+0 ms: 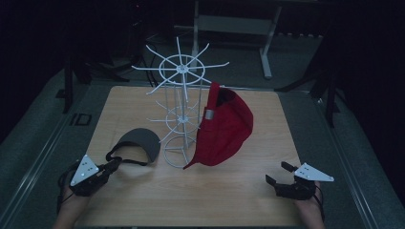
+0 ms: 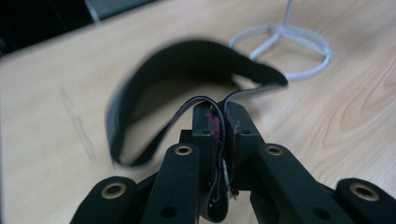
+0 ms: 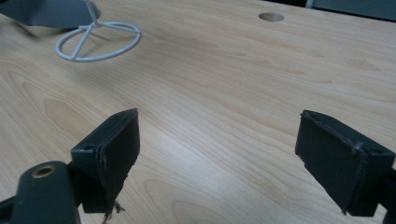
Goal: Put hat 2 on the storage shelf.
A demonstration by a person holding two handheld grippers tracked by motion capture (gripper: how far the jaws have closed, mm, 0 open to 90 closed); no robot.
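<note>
Left gripper view has the left tongs (image 2: 223,122) clamped on the strap of the dark visor (image 2: 187,60), low over the counter (image 2: 355,93) near the white rack (image 1: 179,109); right tongs (image 3: 243,158) gape wide, holding nothing

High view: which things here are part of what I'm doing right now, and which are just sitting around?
In the job:
- black visor, strap pinched in the left gripper
- white wire rack, the likely place to hang it
- right gripper, open, resting over the table

Just there:
- red cap, already hanging on the rack
- grey frame behind the table
</note>
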